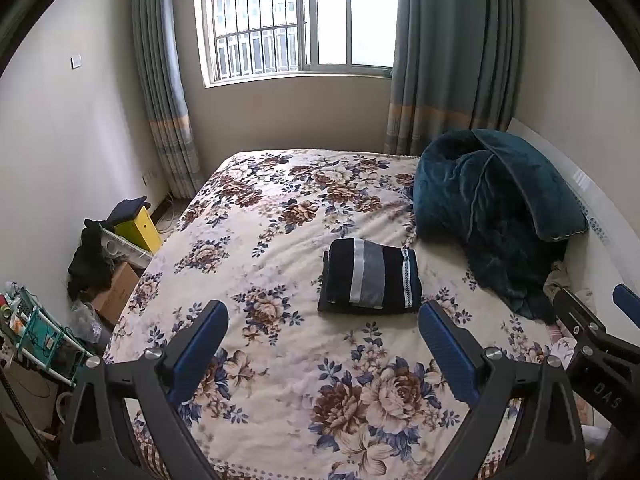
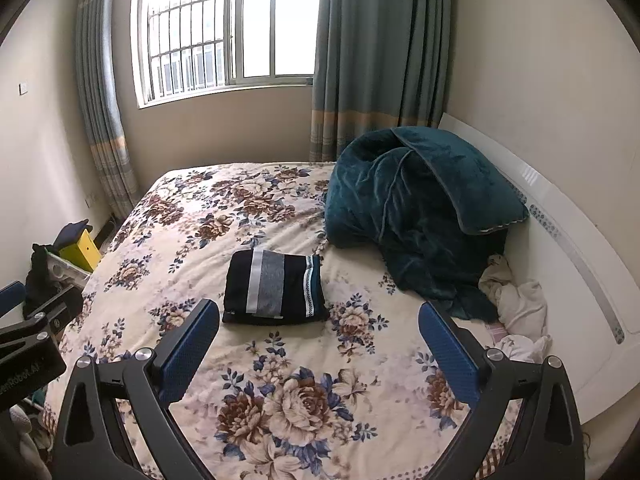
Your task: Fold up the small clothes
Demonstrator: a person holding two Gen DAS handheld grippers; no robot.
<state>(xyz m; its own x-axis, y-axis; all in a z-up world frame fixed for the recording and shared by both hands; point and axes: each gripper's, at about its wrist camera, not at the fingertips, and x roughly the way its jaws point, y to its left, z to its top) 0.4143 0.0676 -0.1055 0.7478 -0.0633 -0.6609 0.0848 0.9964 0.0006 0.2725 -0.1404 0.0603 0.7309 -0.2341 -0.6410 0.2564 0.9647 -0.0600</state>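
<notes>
A folded dark navy garment (image 1: pixel 370 280) with white and grey stripes lies flat on the floral bed cover (image 1: pixel 280 380); it also shows in the right wrist view (image 2: pixel 276 288). My left gripper (image 1: pixel 322 340) is open and empty, held above the bed a little nearer than the garment. My right gripper (image 2: pixel 320 340) is open and empty too, just nearer than the garment, and shows at the right edge of the left wrist view (image 1: pixel 600 312). The left gripper shows at the left edge of the right wrist view (image 2: pixel 28 320).
A teal blanket and pillow (image 2: pixel 420 220) are heaped at the headboard side. Crumpled white clothes (image 2: pixel 516 300) lie by the white headboard (image 2: pixel 568 264). Boxes, a yellow box (image 1: pixel 142 228) and a rack (image 1: pixel 36 332) stand on the floor left of the bed.
</notes>
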